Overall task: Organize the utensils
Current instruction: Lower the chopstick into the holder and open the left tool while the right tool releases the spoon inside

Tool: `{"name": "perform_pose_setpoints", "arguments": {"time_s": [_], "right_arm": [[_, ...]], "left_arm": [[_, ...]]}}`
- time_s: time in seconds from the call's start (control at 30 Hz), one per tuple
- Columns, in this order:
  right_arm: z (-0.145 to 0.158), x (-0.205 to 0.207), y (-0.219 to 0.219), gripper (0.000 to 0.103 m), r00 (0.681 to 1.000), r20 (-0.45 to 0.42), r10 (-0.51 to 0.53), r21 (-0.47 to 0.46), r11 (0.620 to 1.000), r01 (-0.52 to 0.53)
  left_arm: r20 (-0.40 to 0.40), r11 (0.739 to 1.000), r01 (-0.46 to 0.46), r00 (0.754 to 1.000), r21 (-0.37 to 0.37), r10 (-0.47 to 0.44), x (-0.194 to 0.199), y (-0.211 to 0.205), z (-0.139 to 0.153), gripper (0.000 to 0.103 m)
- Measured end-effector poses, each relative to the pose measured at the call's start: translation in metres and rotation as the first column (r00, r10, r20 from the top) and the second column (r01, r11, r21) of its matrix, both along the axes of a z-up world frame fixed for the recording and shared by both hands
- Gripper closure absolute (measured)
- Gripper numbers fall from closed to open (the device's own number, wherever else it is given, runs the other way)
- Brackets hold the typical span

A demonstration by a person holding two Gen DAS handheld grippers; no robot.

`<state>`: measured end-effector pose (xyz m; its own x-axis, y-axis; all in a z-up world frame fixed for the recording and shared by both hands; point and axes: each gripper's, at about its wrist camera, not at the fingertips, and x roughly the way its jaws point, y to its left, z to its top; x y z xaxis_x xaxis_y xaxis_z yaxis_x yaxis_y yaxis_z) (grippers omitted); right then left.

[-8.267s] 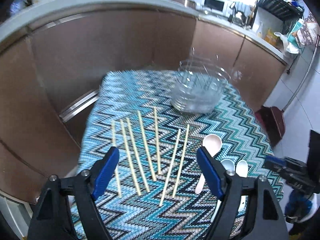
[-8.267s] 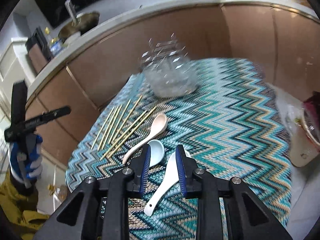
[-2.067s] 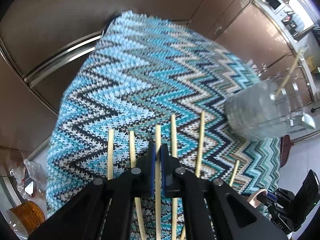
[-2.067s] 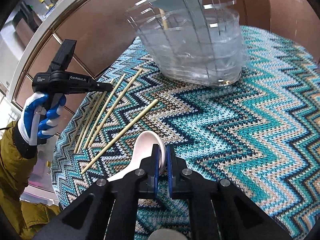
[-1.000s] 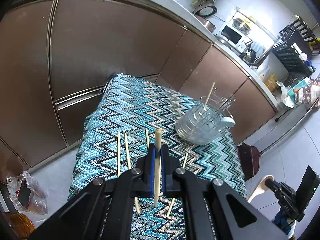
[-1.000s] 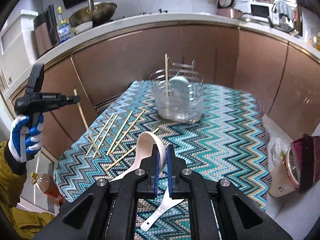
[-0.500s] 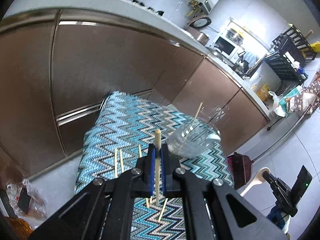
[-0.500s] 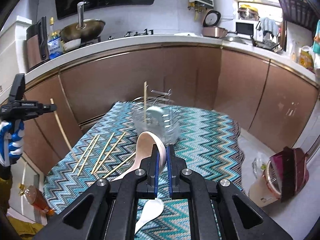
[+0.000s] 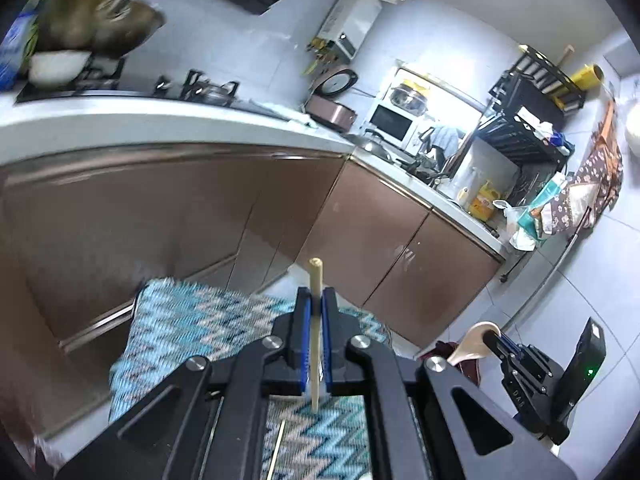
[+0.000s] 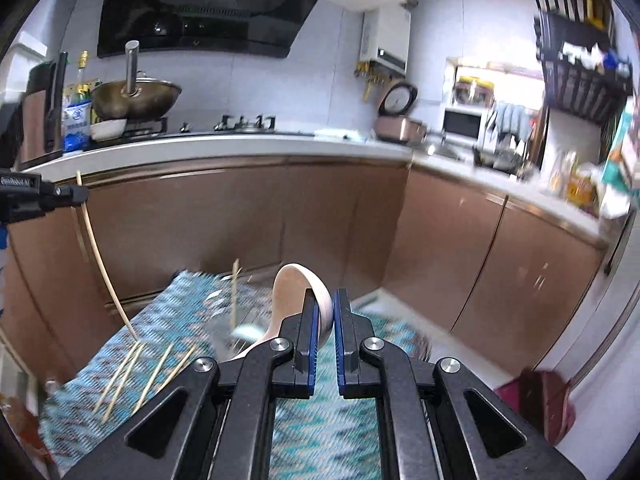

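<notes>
My left gripper is shut on a wooden chopstick, held upright well above the zigzag cloth. It also shows at the left edge of the right wrist view, the chopstick hanging down from it. My right gripper is shut on a beige ceramic spoon, bowl upward; it shows in the left wrist view too. The clear utensil holder, blurred, stands on the cloth with a chopstick and a pale blue spoon in it. Several chopsticks lie on the cloth.
Brown kitchen cabinets under a white counter run behind the table. A wok sits on the stove. A dustpan lies on the tiled floor at right.
Both grippers have lifted and tilted upward with their loads, so the table has dropped low in both views. The holder has slid behind my right gripper's fingers.
</notes>
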<state>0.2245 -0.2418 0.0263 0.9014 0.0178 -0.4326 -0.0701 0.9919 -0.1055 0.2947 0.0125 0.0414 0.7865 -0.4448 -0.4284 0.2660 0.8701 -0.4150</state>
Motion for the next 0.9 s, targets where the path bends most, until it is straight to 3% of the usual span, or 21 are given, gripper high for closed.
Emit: {"name": "perform_pose_setpoints", "arguments": {"time_s": [0.23,0.47,0.73,0.77,0.9], "right_arm": [[-0.008,0.055,0.014,0.096,0.999,0.04,-0.019,-0.098,0.995,0.022],[-0.049,0.094,0.034,0.096,1.0,0.013,-0.018,-0.214,0.977,0.02],[-0.089,0.107,0.041,0.094,0.999,-0.049,0.005,-0.222,0.975,-0.016],[-0.092,0.107,0.04,0.092,0.998,-0.058,0.012,-0.209,0.978,-0.024],[-0.092,0.104,0.035,0.066,0.998,-0.065,0.026,-0.144,0.989,-0.035]], "left_arm": [[0.011,0.999,-0.011,1.0,0.043,0.011,0.057,-0.044,-0.019,0.098],[-0.016,0.996,-0.018,1.0,0.089,0.02,0.096,-0.071,-0.063,0.098],[-0.036,0.987,-0.007,0.999,0.161,0.013,0.111,-0.092,-0.108,0.098],[-0.033,0.986,-0.009,0.999,0.165,0.015,0.11,-0.092,-0.109,0.097],[-0.003,0.985,-0.004,1.0,0.174,0.005,0.098,-0.091,-0.103,0.096]]}}
